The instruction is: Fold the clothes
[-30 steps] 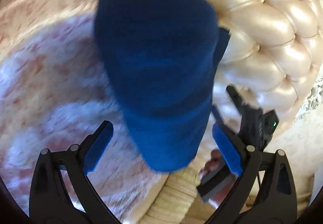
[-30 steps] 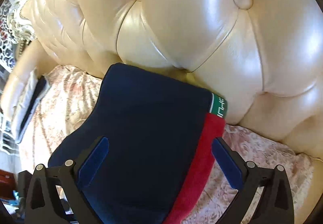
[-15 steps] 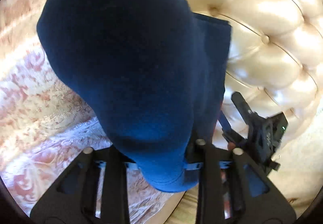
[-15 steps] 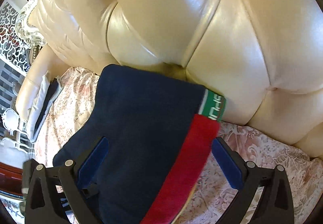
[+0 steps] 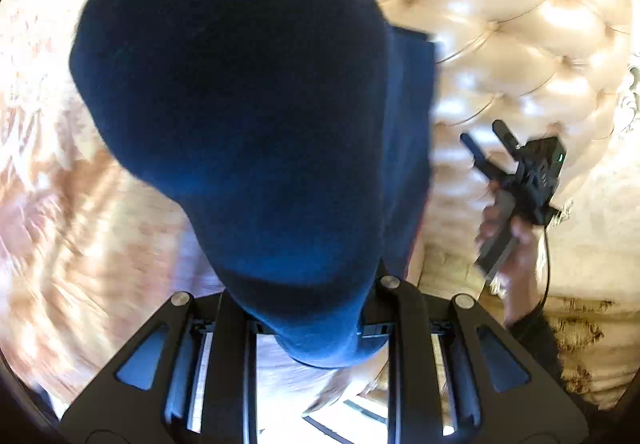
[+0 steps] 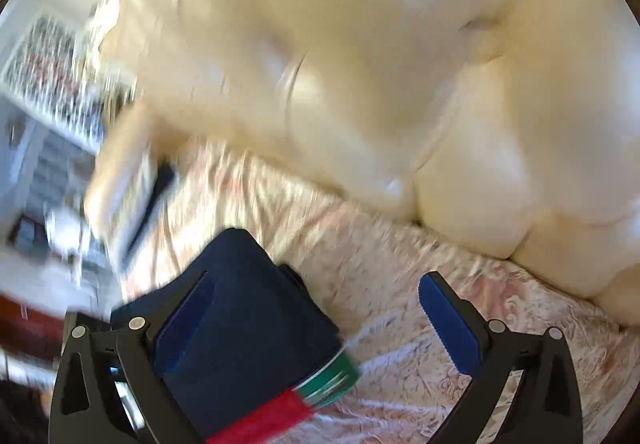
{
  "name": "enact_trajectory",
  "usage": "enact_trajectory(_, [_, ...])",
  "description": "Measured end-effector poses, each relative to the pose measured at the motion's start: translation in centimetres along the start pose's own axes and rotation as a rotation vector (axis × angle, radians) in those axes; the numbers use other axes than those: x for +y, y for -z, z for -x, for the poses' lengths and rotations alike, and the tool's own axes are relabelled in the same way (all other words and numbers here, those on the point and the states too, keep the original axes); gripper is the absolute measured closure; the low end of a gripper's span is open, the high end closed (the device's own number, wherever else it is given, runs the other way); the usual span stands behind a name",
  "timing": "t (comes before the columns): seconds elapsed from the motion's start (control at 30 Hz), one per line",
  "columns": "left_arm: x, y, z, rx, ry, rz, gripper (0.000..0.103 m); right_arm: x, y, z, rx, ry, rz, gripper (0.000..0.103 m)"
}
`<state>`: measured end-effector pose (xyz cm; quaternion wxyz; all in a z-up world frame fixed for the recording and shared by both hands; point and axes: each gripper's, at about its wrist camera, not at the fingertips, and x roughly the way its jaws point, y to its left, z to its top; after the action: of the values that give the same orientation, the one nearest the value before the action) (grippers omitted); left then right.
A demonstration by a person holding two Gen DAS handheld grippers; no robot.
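Left claw (image 5: 312, 308) pinches one navy garment (image 5: 240, 116), which bulges up before its camera above the floral bedspread (image 5: 80, 224). Right claw (image 6: 316, 320), held in a hand (image 5: 516, 240), is spread wide, gripping nothing; the garment's red-and-green trim lies beside its left finger (image 6: 184, 320), below one tufted headboard (image 6: 400, 64).

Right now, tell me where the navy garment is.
The navy garment hangs from the shut left gripper over the floral bedspread, beside the tufted headboard.
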<state>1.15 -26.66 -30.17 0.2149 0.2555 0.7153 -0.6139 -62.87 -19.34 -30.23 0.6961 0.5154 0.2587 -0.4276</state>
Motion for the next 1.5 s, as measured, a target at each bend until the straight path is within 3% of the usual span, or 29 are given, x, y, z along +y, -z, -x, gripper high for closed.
enact_trajectory(0.1, [1.9,-0.9,-0.3,0.020,-0.012,-0.102,0.076,0.8,0.6,-4.1,0.150,-0.024,0.085,0.000])
enact_trajectory(0.2, [2.8,-1.2,-0.8,0.029,-0.020,-0.142,0.074,1.8,0.7,-7.1,0.218,-0.021,0.187,0.000])
enact_trajectory(0.37, [3.0,0.6,-1.0,0.011,-0.044,-0.220,0.073,4.0,-0.7,-8.9,0.244,-0.113,0.301,0.000])
enact_trajectory(0.5, [2.7,1.7,-0.9,-0.013,-0.051,-0.238,0.072,6.4,-1.5,-11.4,0.383,-0.233,0.410,0.000])
enact_trajectory(0.6, [2.8,2.2,-1.1,-0.022,-0.044,-0.232,0.071,6.8,-1.4,-14.2,0.474,-0.202,0.456,0.000])
enact_trajectory(0.77, [2.5,1.9,-0.9,-0.017,-0.050,-0.256,0.071,5.3,-0.8,-17.4,0.580,-0.199,0.412,0.000])
enact_trajectory(0.97, [1.4,1.5,-0.8,-0.023,-0.024,-0.246,0.071,2.9,0.0,-19.4,0.651,-0.356,0.262,0.000])
enact_trajectory(1.1, [2.0,2.4,0.2,-0.023,-0.016,-0.245,0.070,3.0,-0.1,-19.4,0.691,-0.395,0.248,0.000])
enact_trajectory(1.17, [2.1,3.1,-0.4,-0.024,-0.011,-0.237,0.070,4.2,1.1,-19.4,0.749,-0.427,0.301,0.000])
enact_trajectory(1.2, [2.0,3.2,-0.3,-0.028,-0.011,-0.240,0.070,4.8,1.9,-19.8,0.768,-0.401,0.338,0.000])
enact_trajectory(1.33, [2.7,3.8,0.1,-0.032,-0.012,-0.234,0.070,4.5,1.7,-20.0,0.783,-0.438,0.287,0.000])
enact_trajectory(1.37, [3.1,4.0,0.5,-0.030,-0.008,-0.228,0.070,4.5,1.6,-19.9,0.783,-0.435,0.282,0.004])
enact_trajectory(1.4, [3.8,4.2,1.0,-0.028,-0.004,-0.220,0.070,4.6,1.3,-19.5,0.784,-0.462,0.276,0.036])
enact_trajectory(1.43, [5.0,4.6,1.8,-0.023,0.001,-0.209,0.070,4.6,1.1,-19.0,0.770,-0.470,0.276,0.043])
enact_trajectory(1.5, [4.7,4.7,1.8,-0.017,0.001,-0.201,0.071,4.6,1.1,-18.3,0.753,-0.472,0.275,0.046])
